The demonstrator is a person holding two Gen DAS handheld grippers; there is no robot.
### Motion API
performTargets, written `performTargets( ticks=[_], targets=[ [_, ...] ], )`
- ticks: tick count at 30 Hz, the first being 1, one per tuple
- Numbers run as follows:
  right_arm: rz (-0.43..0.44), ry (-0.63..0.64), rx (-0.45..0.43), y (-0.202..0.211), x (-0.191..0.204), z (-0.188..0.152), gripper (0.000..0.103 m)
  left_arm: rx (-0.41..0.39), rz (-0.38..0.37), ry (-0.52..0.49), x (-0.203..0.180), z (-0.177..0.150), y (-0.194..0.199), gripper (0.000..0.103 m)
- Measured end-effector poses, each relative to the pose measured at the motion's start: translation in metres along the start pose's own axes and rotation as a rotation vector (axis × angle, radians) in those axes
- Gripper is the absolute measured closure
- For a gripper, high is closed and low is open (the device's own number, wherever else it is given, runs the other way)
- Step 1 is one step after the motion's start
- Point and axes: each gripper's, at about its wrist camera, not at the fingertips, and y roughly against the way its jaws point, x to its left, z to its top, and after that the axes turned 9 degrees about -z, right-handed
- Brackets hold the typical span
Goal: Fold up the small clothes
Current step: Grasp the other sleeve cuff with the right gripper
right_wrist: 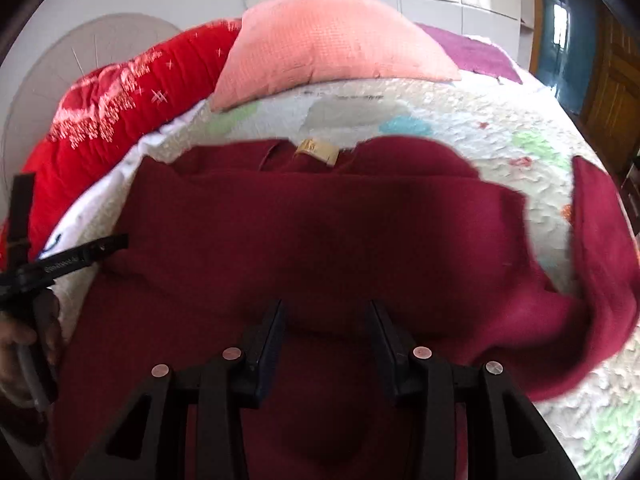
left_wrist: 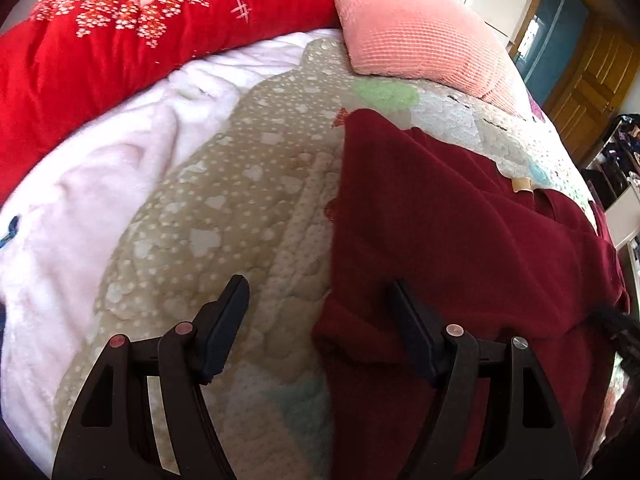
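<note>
A dark red garment [left_wrist: 460, 220] lies spread on the patterned bed cover [left_wrist: 224, 200], with a tan neck label [left_wrist: 522, 185]. My left gripper [left_wrist: 318, 284] is open and empty, hovering over the garment's left edge; one finger is above the cover, the other above the cloth. In the right wrist view the garment [right_wrist: 312, 232] fills the middle, its label [right_wrist: 318, 150] at the far side, and one sleeve [right_wrist: 600, 248] trails to the right. My right gripper [right_wrist: 326, 306] is open and empty just above the garment's near part. The left gripper [right_wrist: 80, 256] shows at the far left.
A red floral quilt [left_wrist: 132, 32] and a pink pillow [left_wrist: 408, 28] lie along the bed's far side. A white fleece blanket [left_wrist: 80, 200] lies at the left. A wooden door [left_wrist: 592, 84] and cluttered shelves [left_wrist: 620, 156] stand beyond the bed at the right.
</note>
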Motion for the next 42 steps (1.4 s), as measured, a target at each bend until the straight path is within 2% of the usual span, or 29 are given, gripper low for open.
performTargets(
  ticks=[3,5,7,10,12,15,18,20,23,25,28,30,33,35,36,39,42],
  targets=[
    [-0.051,-0.032,-0.086,0.024,-0.018,-0.002,0.063,-0.043,0.042,0.000,-0.003,-0.004,0.013,0.030],
    [-0.080,-0.099,-0.125,0.032,-0.034,-0.001,0.058,-0.099,0.087,-0.005,-0.010,-0.008,0.024,0.030],
    [-0.099,-0.134,-0.102,0.023,-0.045,0.000,0.058,-0.146,0.089,-0.007,-0.019,-0.011,0.033,0.030],
    [-0.134,-0.100,0.024,-0.010,-0.049,-0.004,0.057,-0.173,0.051,-0.024,-0.036,-0.017,0.045,0.030],
    [-0.117,-0.094,-0.014,0.001,-0.048,-0.008,0.057,-0.189,0.032,-0.041,-0.048,-0.022,0.052,0.030],
    [-0.089,-0.165,-0.081,0.031,-0.068,-0.012,0.057,-0.168,-0.017,-0.063,-0.066,-0.026,0.047,0.030],
    [-0.197,-0.238,-0.125,0.053,-0.107,-0.017,0.056,-0.124,-0.026,-0.088,-0.081,-0.032,0.031,0.030],
    [-0.265,-0.295,-0.102,0.056,-0.137,-0.020,0.055,-0.089,-0.037,-0.095,-0.087,-0.039,0.017,0.030],
    [-0.286,-0.389,-0.071,0.063,-0.178,-0.027,0.055,-0.042,-0.025,-0.074,-0.087,-0.051,-0.003,0.030],
    [-0.298,-0.405,-0.063,0.064,-0.196,-0.028,0.055,-0.069,-0.009,-0.091,-0.090,-0.057,-0.006,0.027],
    [-0.324,-0.415,-0.067,0.064,-0.211,-0.025,0.055,-0.059,-0.005,-0.111,-0.093,-0.057,-0.009,0.022],
    [-0.312,-0.443,-0.076,0.063,-0.220,-0.018,0.055,-0.065,-0.013,-0.113,-0.094,-0.058,-0.009,0.020],
    [-0.278,-0.434,-0.087,0.056,-0.218,-0.001,0.053,-0.081,-0.030,-0.107,-0.092,-0.060,-0.009,0.020],
    [-0.281,-0.379,-0.062,0.039,-0.207,0.018,0.046,-0.087,-0.043,-0.100,-0.089,-0.060,-0.008,0.019],
    [-0.291,-0.357,-0.049,0.028,-0.204,0.026,0.046,-0.089,-0.049,-0.097,-0.088,-0.060,-0.008,0.019],
    [-0.341,-0.315,-0.009,-0.009,-0.195,0.050,0.045,-0.097,-0.066,-0.090,-0.087,-0.061,-0.009,0.017],
    [-0.453,-0.311,0.081,-0.052,-0.203,0.062,0.044,-0.101,-0.071,-0.094,-0.088,-0.061,-0.010,0.013]
  ],
)
